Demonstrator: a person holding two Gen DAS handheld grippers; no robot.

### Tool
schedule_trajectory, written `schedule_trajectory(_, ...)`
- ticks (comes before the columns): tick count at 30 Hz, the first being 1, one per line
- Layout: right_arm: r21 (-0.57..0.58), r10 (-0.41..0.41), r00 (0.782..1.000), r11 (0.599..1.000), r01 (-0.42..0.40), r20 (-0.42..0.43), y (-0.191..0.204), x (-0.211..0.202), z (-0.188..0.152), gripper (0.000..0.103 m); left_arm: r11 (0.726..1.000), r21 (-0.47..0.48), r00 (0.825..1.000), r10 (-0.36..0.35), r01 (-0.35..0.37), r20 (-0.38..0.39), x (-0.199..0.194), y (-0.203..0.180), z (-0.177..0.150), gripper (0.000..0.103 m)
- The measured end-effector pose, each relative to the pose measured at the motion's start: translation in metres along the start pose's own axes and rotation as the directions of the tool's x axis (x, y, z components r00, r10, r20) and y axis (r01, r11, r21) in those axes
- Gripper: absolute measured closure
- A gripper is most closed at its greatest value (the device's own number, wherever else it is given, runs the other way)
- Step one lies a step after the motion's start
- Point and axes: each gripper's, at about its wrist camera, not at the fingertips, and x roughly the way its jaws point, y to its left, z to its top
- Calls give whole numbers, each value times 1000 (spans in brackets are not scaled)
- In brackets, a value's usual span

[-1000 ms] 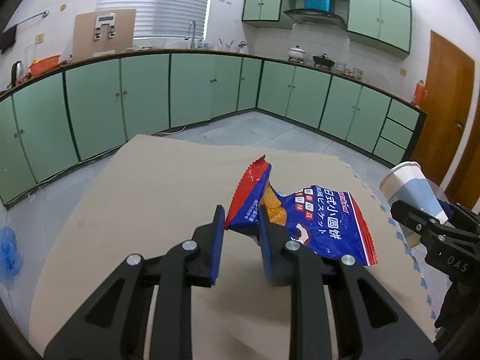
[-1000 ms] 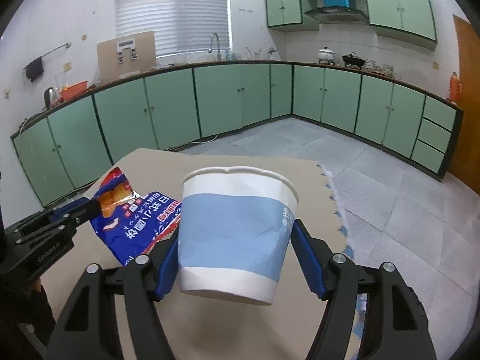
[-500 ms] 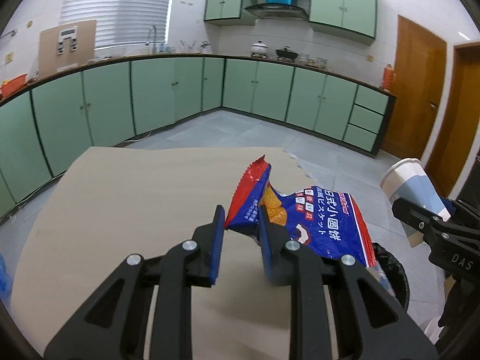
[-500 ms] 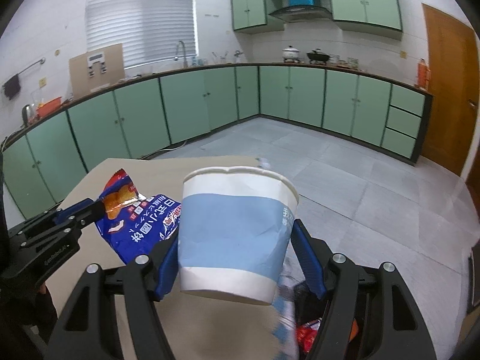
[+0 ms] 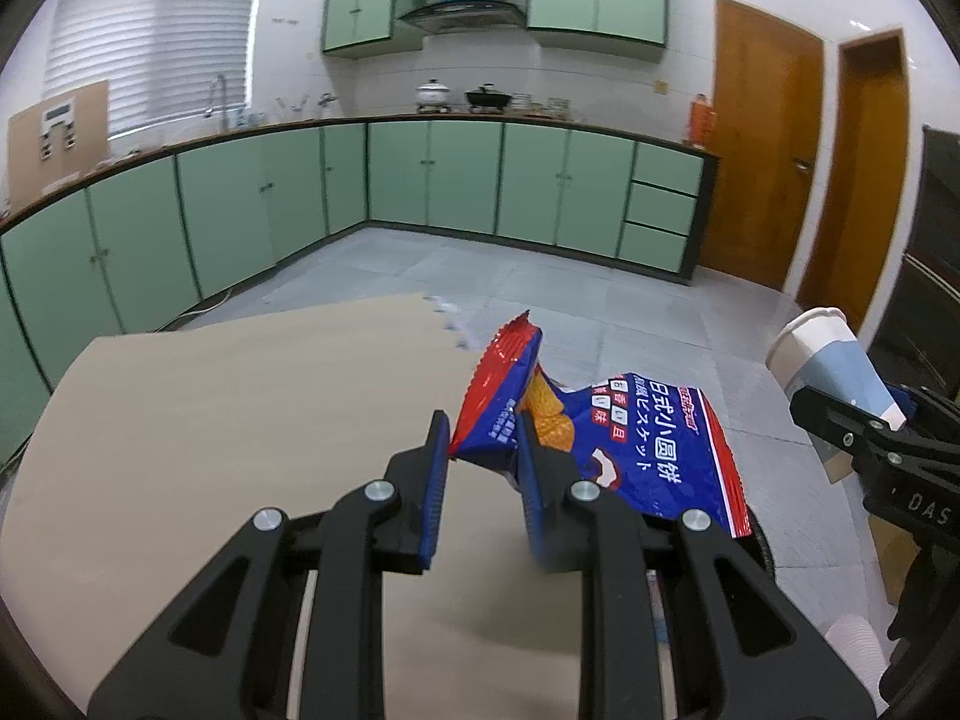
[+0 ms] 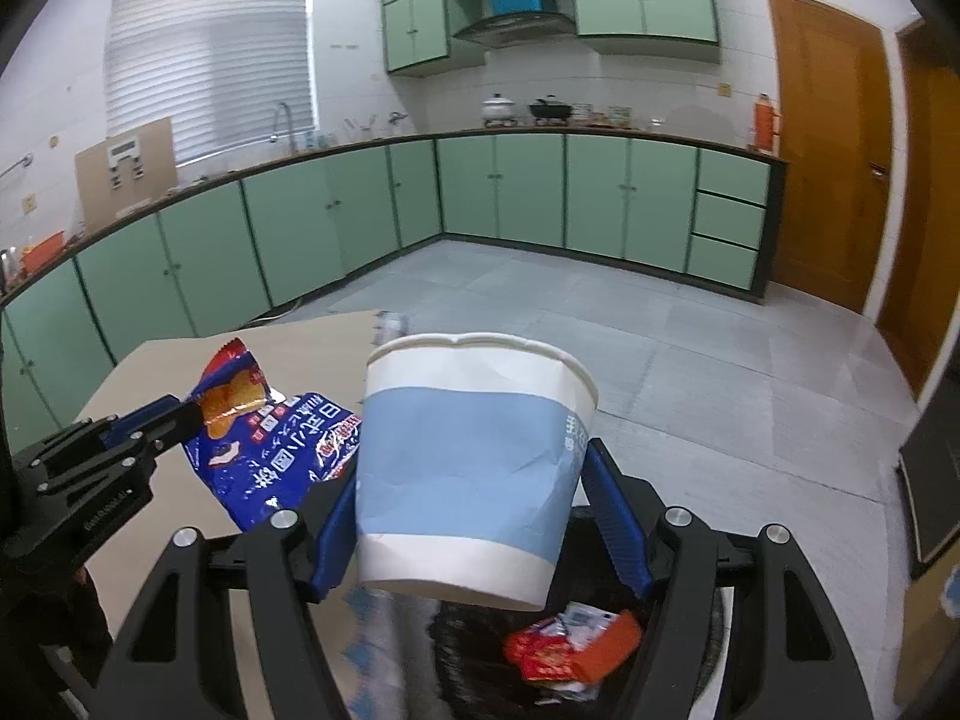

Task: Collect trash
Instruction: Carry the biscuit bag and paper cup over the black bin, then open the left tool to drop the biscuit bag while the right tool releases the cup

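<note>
Right wrist view: right gripper now hangs over the bin, which a second ago was not in view at all, only table under the jaws. Half a second back just the bin's edge showed below the right finger; now red wrappers inside it sit straight below the cup. Cup unchanged between the jaws, clamped at its sides, jaws set wide around it, paper wall creased, tilted a little.

Left wrist view: left gripper has swung the same way. Table has slid off to the left of the jaws; floor and the bin's dark rim now sit under the bag's hanging end, to the right of the jaws. Jaws narrow, pinching the bag by its crumpled red corner, rest of bag drooping right toward the cup.

Meaning: both items are carried from table to bin, so transport looks about done. Cup seems placed for release. Bag is probably only partly over the rim, likely needs a bit more travel right before letting go.
</note>
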Motion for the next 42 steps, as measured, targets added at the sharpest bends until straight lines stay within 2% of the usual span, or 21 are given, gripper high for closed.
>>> schedule_trajectory(9,40,-78,997,996,78,-4,-53,-8,-17,35,997,24,997,-77,77,-26,22,-56,-9,82)
schedule_trajectory(17,74,-127,991,989,130,-43,-87,2,-33,35,994,52,993,-96,100,-63,46,-88,-13,82)
schedule_trajectory(30,95,-151,979,982,164,-136,-116,35,-59,34,986,101,982,-116,132,-149,72,-100,-20,73)
schedule_trajectory(33,102,-148,978,981,164,-148,-121,41,-60,34,985,115,981,-107,126,-161,76,-101,-21,62)
schedule_trajectory(37,103,-144,978,982,161,-154,-123,44,-62,34,985,109,979,-111,131,-171,80,-100,-18,55)
schedule_trajectory(42,100,-138,978,983,155,-159,-122,48,-61,34,987,107,981,-105,123,-162,77,-98,-17,55)
